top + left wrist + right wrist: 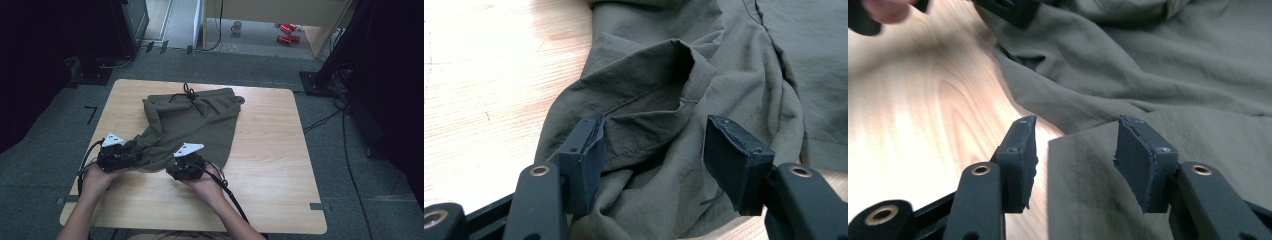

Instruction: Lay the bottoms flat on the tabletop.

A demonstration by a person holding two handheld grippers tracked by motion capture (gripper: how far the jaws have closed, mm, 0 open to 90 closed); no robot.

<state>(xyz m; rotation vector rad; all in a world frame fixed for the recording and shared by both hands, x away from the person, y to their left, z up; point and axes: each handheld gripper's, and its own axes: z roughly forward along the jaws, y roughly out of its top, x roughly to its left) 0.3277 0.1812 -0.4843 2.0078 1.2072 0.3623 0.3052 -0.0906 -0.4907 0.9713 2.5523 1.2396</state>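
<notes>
Flanking the shorts' (pixel 195 125) near hem, both grippers' jaws apart.

Left tongs (pixel 131 156) and right tongs (pixel 186 161) both gape, held low, side by side.

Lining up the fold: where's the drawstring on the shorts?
High view: the black drawstring lies at the far edge of the olive shorts, knotted at the waistband, opposite both tongs.

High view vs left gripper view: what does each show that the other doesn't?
High view alone: the whole olive shorts with the black drawstring, both hands, the right gripper, the floor. Left gripper view alone: the left gripper close up, jaws open around a bunched hem opening, pads not pressing. Both: shorts on the wooden table.
</notes>
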